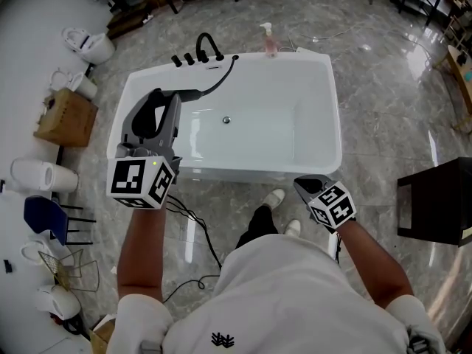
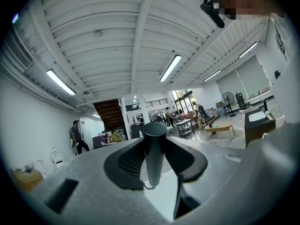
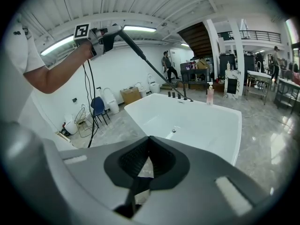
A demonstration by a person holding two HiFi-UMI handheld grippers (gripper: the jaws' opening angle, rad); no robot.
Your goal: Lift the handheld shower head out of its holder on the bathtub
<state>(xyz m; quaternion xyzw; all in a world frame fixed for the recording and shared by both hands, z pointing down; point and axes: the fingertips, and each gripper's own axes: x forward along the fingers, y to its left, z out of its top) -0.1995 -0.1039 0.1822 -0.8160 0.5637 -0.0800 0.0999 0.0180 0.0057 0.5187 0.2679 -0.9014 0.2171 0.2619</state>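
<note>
Glossy marble floor (image 1: 383, 87) surrounds a white bathtub (image 1: 328, 109). Nearest, the right tongs (image 1: 308, 185) hang clenched, empty. The left tongs (image 1: 156, 105) grasp the shower head (image 2: 154, 144) mid-handle, above the rim. It is stiff and probably slick, and its hose (image 1: 214, 85) will tug towards the taps (image 1: 195, 56).

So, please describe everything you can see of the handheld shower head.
The handheld shower head is a slim, matte black stick with a rounded end. The left gripper is shut on it and holds it raised over the white bathtub. A black hose runs from it down to the tub's rim beside the black taps.
</note>
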